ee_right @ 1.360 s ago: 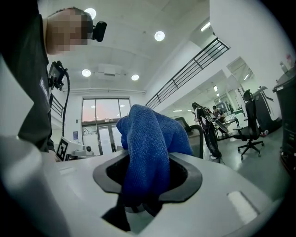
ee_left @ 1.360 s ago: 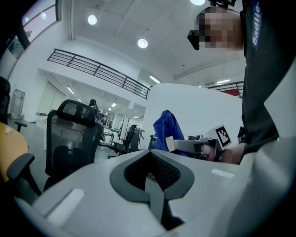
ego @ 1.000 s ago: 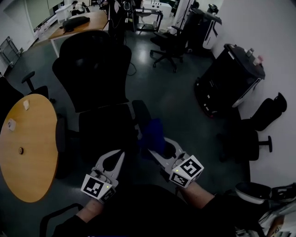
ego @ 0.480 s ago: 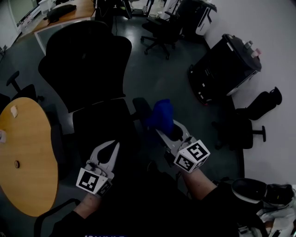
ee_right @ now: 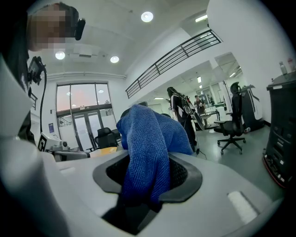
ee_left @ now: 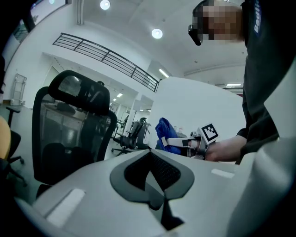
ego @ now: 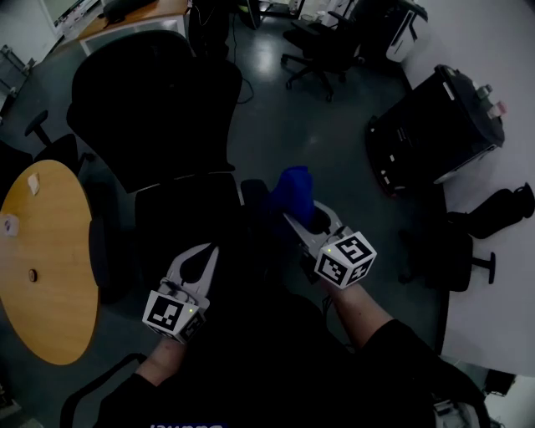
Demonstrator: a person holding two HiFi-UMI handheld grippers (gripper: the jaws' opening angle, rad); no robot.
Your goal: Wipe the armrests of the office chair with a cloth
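Note:
A black office chair (ego: 159,109) stands in front of me, its seat (ego: 188,217) just ahead of both grippers. The right armrest (ego: 253,194) shows as a dark pad at the seat's right edge. My right gripper (ego: 299,216) is shut on a blue cloth (ego: 292,191), which bunches up above the jaws right beside that armrest; whether it touches is unclear. In the right gripper view the blue cloth (ee_right: 148,148) hangs clamped between the pads. My left gripper (ego: 209,252) hovers over the seat's front, shut and holding nothing. The left gripper view shows the chair (ee_left: 69,125) and the cloth (ee_left: 164,134).
A round wooden table (ego: 42,259) sits close on the left. A black wheeled cabinet (ego: 435,125) stands at the right by the white wall, with another low chair (ego: 451,251) below it. More office chairs (ego: 322,46) and a desk (ego: 125,17) are farther back.
My right gripper has lifted the blue cloth and carried it forward, from low beside the seat to up by the right armrest. The left gripper has hardly moved.

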